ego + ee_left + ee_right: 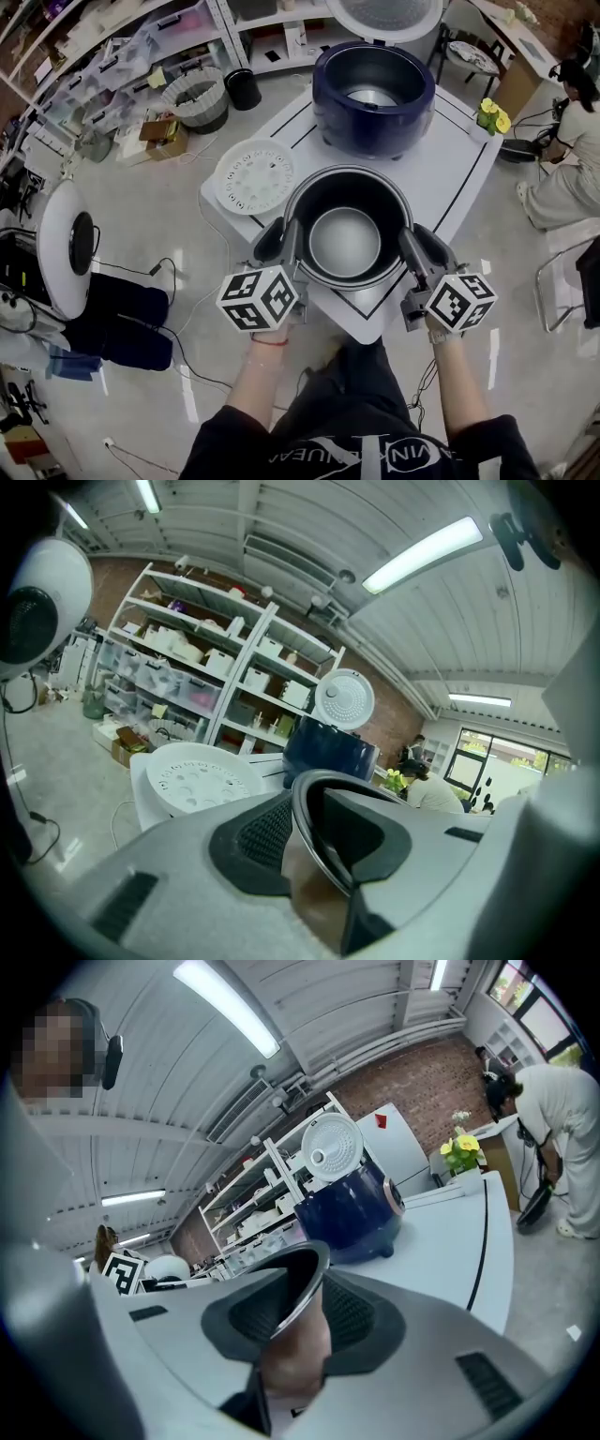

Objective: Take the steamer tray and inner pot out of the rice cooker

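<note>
Steamer tray (254, 175) already out, lying at desk (441, 169) left edge. Inner pot (346, 241) out of rice cooker (373, 94), at desk front, rim pinched by left tongs (281, 246) and right tongs (412, 248). Probably only release left.

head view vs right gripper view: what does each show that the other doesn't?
Head view only: the steamer tray lying on the table, a basket on the floor, and the inner pot seen from above, empty. Right gripper view only: the right gripper with its pads clamped on the pot's rim, plus a ceiling strip light. Both: inner pot, open blue rice cooker, yellow flowers.
</note>
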`<state>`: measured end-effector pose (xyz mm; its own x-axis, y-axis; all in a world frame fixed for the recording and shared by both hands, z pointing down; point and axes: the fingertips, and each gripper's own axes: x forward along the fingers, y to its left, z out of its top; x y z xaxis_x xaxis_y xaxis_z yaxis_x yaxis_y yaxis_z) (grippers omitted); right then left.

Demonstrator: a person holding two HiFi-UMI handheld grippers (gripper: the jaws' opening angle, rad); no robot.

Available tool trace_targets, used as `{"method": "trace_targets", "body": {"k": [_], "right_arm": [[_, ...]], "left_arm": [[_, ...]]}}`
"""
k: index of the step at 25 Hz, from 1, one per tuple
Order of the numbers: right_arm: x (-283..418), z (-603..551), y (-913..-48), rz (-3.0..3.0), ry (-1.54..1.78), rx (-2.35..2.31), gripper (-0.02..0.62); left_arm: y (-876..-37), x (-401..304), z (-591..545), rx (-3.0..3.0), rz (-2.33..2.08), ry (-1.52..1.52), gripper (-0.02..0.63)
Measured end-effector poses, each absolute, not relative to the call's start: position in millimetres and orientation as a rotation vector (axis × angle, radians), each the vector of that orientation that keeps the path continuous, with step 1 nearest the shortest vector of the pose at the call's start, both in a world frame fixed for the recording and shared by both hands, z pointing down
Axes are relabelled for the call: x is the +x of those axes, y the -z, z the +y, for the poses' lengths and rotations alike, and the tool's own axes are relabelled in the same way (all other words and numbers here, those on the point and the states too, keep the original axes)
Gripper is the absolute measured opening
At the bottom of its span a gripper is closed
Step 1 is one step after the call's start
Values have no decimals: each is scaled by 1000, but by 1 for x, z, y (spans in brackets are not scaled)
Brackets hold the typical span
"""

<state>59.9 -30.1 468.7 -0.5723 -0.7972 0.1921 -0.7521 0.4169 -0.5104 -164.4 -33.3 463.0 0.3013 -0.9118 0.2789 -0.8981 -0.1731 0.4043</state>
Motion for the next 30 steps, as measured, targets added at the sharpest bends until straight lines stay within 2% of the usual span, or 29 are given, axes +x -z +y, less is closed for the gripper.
{"method": "trace_targets", "body": {"k": [6, 21, 25, 27, 30], "right_arm": [[59, -29, -468, 2655, 803, -1397, 124], [54, -34, -431, 2739, 587, -1397, 123], [54, -32, -419, 2742, 540, -1389, 110], [54, -32, -414, 2744, 502, -1391, 58], [50, -29, -403, 2756, 443, -1375, 36]], "left_arm": [[-463, -166, -32, 2133, -1550, 25, 95], [-425, -174, -34, 2274, -1638, -14, 90], [-410, -178, -32, 2292, -1665, 15, 63], [-403, -179, -31, 2318, -1683, 8, 57], [-389, -180, -28, 2377, -1721, -26, 51]]}}
